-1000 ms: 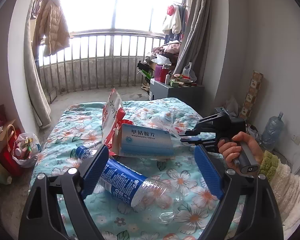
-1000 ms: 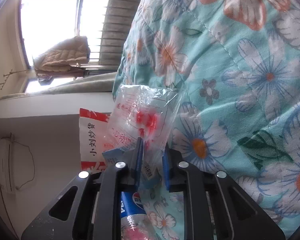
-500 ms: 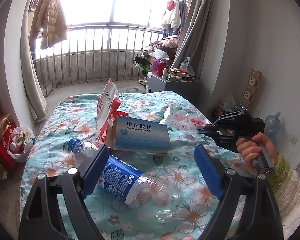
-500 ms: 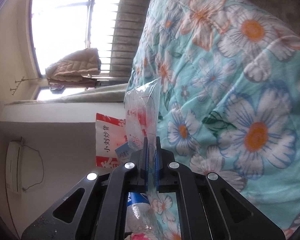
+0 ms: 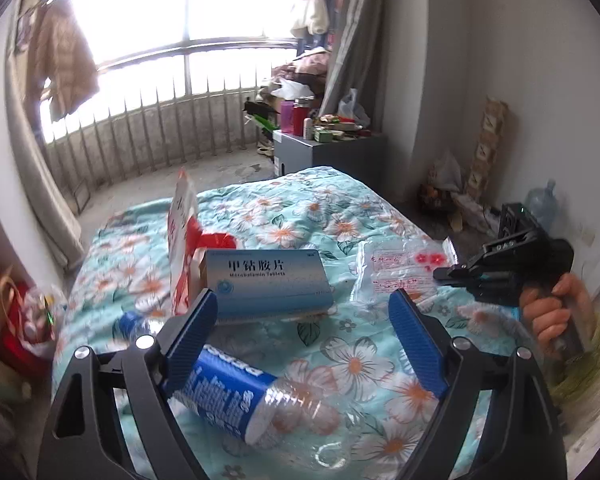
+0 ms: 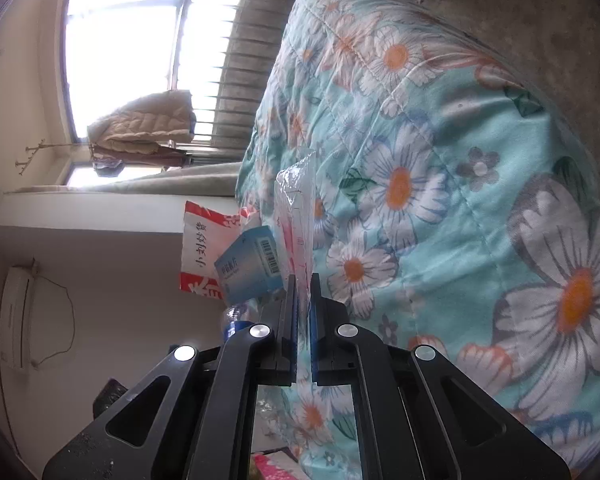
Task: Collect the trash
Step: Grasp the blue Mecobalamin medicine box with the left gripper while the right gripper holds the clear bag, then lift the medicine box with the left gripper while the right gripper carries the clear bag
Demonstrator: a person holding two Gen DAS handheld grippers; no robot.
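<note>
A clear plastic bag with red print (image 5: 396, 272) hangs just above the flowered bedspread (image 5: 300, 216), pinched at its edge by my right gripper (image 5: 440, 274), which is shut on it. The same clear plastic bag (image 6: 296, 216) stands edge-on between the closed pads of my right gripper (image 6: 304, 280). My left gripper (image 5: 304, 320) stands wide open over a crushed blue-labelled plastic bottle (image 5: 236, 396), gripping nothing. A blue tablet box (image 5: 266, 284) and a red-and-white snack bag (image 5: 182, 232) lie behind the bottle.
A hand (image 5: 552, 312) holds the right gripper's handle off the bed's right side. A grey cabinet (image 5: 320, 152) with clutter stands beyond the bed. Bags of rubbish (image 5: 32, 316) sit on the floor at the left. A water jug (image 5: 542, 204) stands by the right wall.
My right gripper closed on the clear bag and pulled it rightward, lifting it off the bedspread. My left gripper shifted and rolled slightly, staying open above the bottle.
</note>
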